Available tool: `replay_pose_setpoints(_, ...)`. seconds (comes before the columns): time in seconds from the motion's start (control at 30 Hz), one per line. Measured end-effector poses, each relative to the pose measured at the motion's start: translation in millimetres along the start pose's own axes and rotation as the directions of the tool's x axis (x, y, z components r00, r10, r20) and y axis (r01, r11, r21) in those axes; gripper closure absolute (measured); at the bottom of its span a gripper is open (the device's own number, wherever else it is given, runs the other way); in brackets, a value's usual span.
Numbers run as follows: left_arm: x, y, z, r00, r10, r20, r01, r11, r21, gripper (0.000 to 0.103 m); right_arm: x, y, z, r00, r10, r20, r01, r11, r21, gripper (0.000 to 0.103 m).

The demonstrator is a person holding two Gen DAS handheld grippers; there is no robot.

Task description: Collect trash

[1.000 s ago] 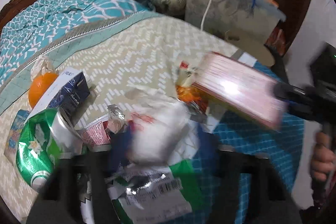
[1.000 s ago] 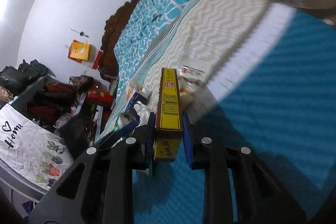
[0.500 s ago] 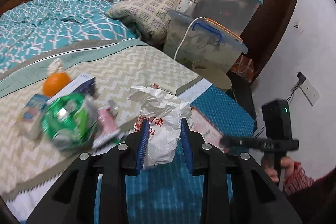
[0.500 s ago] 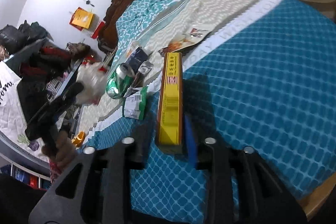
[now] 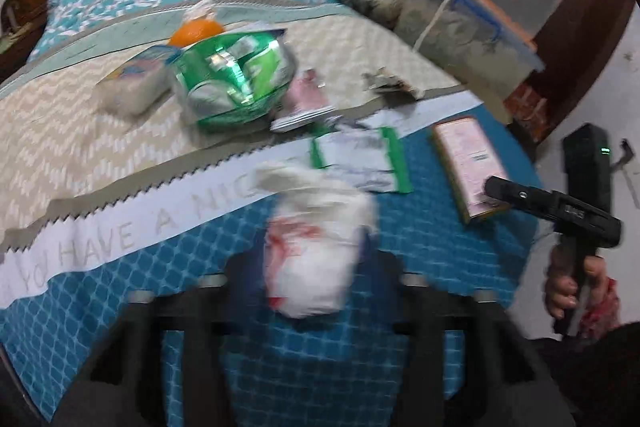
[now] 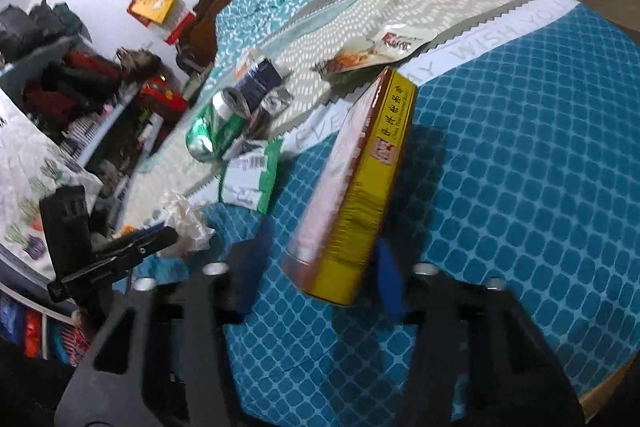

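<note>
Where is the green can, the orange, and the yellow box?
green can (image 5: 234,83), left wrist view, on its crumpled green side.
orange (image 5: 195,31), left wrist view, on the middle of its peel.
yellow box (image 6: 370,183), right wrist view, on its yellow narrow side.

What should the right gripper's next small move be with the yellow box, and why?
Probably back the right gripper straight away from the yellow box. The box lies on the blue mat, tilted on one edge, and the blue pads stand apart from its sides, so it looks released. The left gripper holds the white plastic bag nearby.
</note>
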State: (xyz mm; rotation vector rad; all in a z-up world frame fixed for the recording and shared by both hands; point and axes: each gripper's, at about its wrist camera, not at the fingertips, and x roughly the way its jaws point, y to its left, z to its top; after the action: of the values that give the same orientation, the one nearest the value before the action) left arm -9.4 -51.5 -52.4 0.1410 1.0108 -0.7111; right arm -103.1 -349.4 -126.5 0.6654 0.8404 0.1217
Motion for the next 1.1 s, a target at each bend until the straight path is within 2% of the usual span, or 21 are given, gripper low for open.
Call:
replay_pose_setpoints(0.03,1,1,1,1.0,0.012,0.003,-0.012,1.0,-0.011,0.022,2,1,-1,1.0,-0.011,-0.003,0.011,1.0,-0.005,0.065)
replay_pose_setpoints(0.17,3,10,2,1.0,0.002,0.002,-0.002,0.999,-0.054,0.019,-3,10,-6,0.998,-0.062,0.03,0.063,0.997,-0.054,0.067)
replay_pose_setpoints(0.27,6,10,2,1.0,-0.008,-0.01,0.007,0.998,-0.066,0.018,-8,26,-6,0.991,-0.112,0.076,0.121,0.984,-0.129,0.076)
replay_pose_setpoints(0.37,6,2,2,0.999,-0.042,-0.013,0.041,0.998,-0.052,0.017,-15,41,-7,0.981,-0.151,0.118,0.173,0.964,-0.203,0.078)
replay_pose_setpoints(0.5,11,-10,1,0.998,-0.061,-0.012,0.061,0.998,-0.018,0.014,-8,47,-13,0.978,-0.184,0.102,0.204,0.946,-0.25,0.078)
replay_pose_setpoints(0.53,13,-12,0,0.998,-0.054,-0.012,0.054,0.998,-0.009,0.018,-6,45,-13,0.978,-0.186,0.096,0.205,0.947,-0.249,0.077)
replay_pose_setpoints(0.6,21,-15,-1,0.999,-0.045,-0.029,0.045,0.999,0.008,0.041,-5,43,-14,0.979,-0.182,0.096,0.201,0.948,-0.247,0.077)
replay_pose_setpoints(0.63,24,-15,-1,0.998,-0.044,-0.043,0.045,0.999,0.009,0.059,-6,43,-14,0.979,-0.179,0.093,0.197,0.949,-0.248,0.075)
replay_pose_setpoints(0.7,26,-12,-1,0.998,-0.048,-0.038,0.048,0.999,-0.001,0.061,-6,41,-14,0.981,-0.174,0.088,0.191,0.952,-0.24,0.075)
replay_pose_setpoints(0.77,24,-13,1,0.998,-0.059,-0.035,0.059,0.998,-0.002,0.068,-5,36,-15,0.985,-0.155,0.073,0.167,0.961,-0.222,0.077)
replay_pose_setpoints(0.83,21,-15,7,0.995,-0.093,-0.029,0.093,0.996,-0.011,0.068,-8,29,-12,0.99,-0.123,0.069,0.134,0.973,-0.187,0.077)
replay_pose_setpoints(0.97,14,-33,30,0.984,-0.176,0.002,0.176,0.984,0.017,0.068,-28,10,-2,0.988,-0.079,0.132,0.092,0.991,-0.096,0.078)
replay_pose_setpoints(1.1,27,-63,57,0.977,-0.214,-0.014,0.214,0.973,0.085,0.068,-44,-14,8,0.976,-0.103,0.194,0.112,0.993,-0.036,0.078)
